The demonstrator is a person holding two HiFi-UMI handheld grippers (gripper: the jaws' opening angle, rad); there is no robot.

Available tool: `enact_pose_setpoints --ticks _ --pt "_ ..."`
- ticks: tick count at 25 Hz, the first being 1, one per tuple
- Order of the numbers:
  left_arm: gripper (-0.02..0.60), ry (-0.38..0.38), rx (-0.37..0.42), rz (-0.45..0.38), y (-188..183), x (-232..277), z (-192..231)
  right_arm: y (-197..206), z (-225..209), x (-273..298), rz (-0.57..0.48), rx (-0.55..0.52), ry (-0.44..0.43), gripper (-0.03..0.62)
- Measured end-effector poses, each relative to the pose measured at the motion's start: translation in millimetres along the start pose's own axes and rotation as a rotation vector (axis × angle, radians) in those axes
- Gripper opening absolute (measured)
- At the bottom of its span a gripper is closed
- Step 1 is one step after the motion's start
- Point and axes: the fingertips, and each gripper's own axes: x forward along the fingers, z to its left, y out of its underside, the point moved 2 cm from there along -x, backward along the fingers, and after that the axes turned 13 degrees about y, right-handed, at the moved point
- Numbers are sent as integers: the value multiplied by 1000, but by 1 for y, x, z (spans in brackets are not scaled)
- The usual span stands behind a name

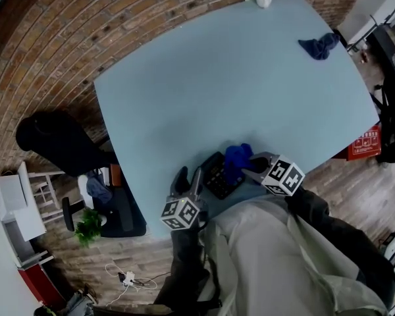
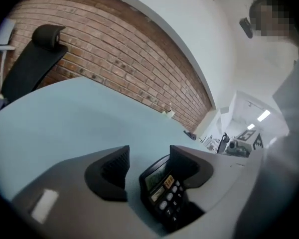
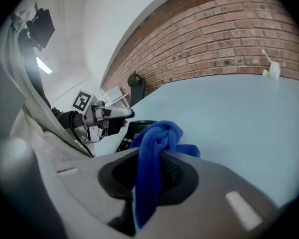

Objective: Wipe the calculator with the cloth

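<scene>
The calculator (image 1: 217, 174) lies flat at the near edge of the desk (image 1: 237, 78). It looks light, rigid and likely to skid under wiping, so I'd pin it by its side edges. The left gripper (image 1: 189, 178) straddles it, jaws spread, not pressing. The right gripper (image 1: 253, 166) is clenched on the soft blue cloth (image 1: 237, 158), bunched over the keys.

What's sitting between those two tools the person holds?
The calculator and the blue cloth gripped in the right tool lie between it and the left tool; the head view shows this.
</scene>
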Motion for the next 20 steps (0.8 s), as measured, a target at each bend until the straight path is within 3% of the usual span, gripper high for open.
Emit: enact_pose_setpoints --ticks 3,5,7,9,11,13,15,18,20 --pt "321 41 -150 60 20 -8 5 3 17 6 -4 26 -126 66" --pt "370 91 -174 153 38 -1 1 5 32 13 9 37 -217 66" --pt "423 102 -38 247 43 13 -1 10 43 22 29 35 -264 66" --pt "418 133 174 384 50 30 -6 15 46 29 36 29 -283 66" --pt "396 210 285 492 57 40 -15 17 45 32 21 53 -302 66" --pt "303 261 249 448 50 40 -19 15 44 34 -1 90 -318 66" --pt "138 269 127 329 37 38 -16 14 41 34 -16 117 -325 66" --pt "83 276 -6 221 30 38 -17 12 37 33 -43 120 -308 66" --pt "65 262 -113 127 24 37 -20 10 26 30 -66 79 -220 66"
